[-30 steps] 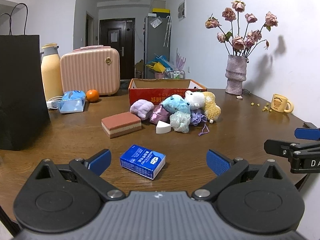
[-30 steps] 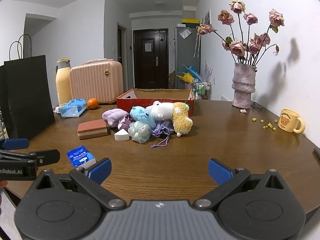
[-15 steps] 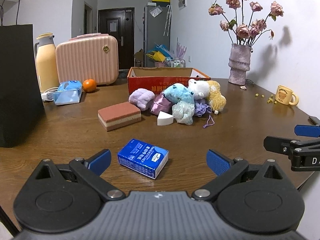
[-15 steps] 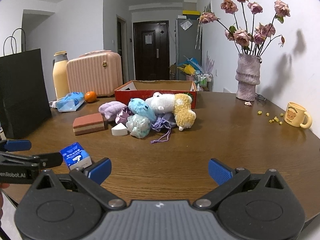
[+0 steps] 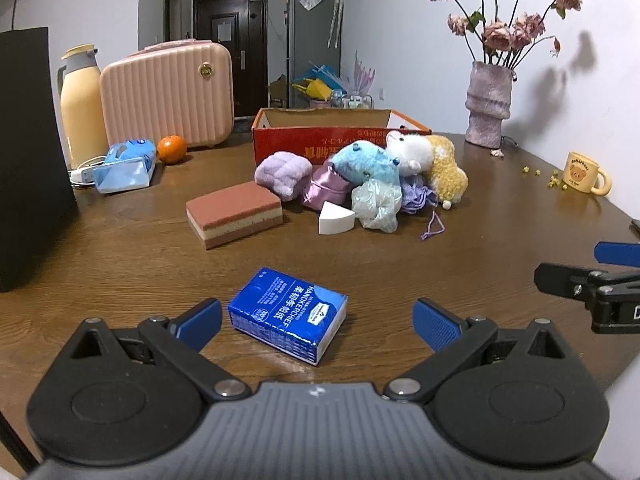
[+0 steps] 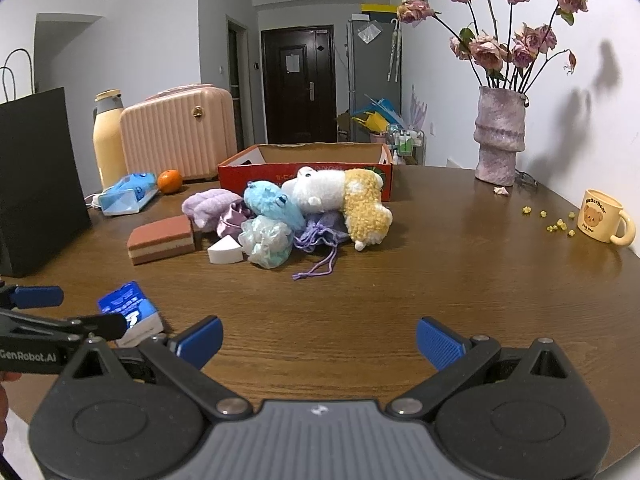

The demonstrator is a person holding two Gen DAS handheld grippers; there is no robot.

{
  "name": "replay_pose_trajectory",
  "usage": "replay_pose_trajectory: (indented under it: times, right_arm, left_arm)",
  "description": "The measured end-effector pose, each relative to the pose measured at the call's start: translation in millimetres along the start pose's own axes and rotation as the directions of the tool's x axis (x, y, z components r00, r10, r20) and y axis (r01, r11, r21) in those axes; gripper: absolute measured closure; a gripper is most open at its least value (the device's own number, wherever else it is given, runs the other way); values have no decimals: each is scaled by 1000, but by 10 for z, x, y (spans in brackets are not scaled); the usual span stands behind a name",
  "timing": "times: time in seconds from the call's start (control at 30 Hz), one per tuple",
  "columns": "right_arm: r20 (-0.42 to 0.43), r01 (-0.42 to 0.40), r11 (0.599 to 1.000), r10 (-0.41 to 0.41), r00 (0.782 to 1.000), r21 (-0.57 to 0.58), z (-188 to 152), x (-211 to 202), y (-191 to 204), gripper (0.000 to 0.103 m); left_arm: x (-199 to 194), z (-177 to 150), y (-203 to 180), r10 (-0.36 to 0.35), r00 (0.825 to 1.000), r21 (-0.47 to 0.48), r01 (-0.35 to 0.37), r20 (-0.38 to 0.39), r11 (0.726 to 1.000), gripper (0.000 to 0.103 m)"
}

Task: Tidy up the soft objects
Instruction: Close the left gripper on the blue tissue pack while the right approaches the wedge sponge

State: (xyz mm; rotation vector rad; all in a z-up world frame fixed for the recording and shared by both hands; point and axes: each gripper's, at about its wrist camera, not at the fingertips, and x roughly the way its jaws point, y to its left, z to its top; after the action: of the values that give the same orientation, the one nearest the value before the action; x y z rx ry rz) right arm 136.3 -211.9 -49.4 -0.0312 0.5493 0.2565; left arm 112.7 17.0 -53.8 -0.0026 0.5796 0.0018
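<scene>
Blue tissue pack (image 5: 287,314) lies flat on the brown tabletop (image 5: 480,248), just ahead of the left tongs (image 5: 318,324), whose jaws stand wide apart and hold nothing. Beyond it, a red-topped sponge (image 5: 234,213) and a white wedge (image 5: 336,222) lie before a heap of soft toys: a lilac plush (image 5: 283,173), a blue plush (image 5: 366,162), a white plush (image 5: 410,151), a yellow plush (image 5: 446,174), a mesh puff (image 5: 376,204) and a purple drawstring pouch (image 5: 418,199). Behind the heap sits an open red box (image 5: 320,136). The right tongs (image 6: 319,340) are also spread wide and empty, over bare wood. A black bag (image 5: 28,152), pink case (image 5: 166,94), orange (image 5: 171,149), vase (image 5: 488,104) and mug (image 5: 584,172) ring the far edges.
</scene>
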Motion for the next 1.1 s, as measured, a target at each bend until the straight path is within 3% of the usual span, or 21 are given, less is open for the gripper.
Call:
replay_pose_trajectory:
  times: [0.73, 1.1]
  right_arm:
    - [15, 26, 1000, -26, 1000, 8, 87, 233, -105, 0]
    - [10, 21, 1000, -21, 1000, 10, 123, 319, -124, 0]
  left_arm:
    - [714, 24, 102, 51, 993, 79, -43, -110, 996, 0]
    - [891, 1, 169, 20, 990, 63, -11, -137, 998, 4]
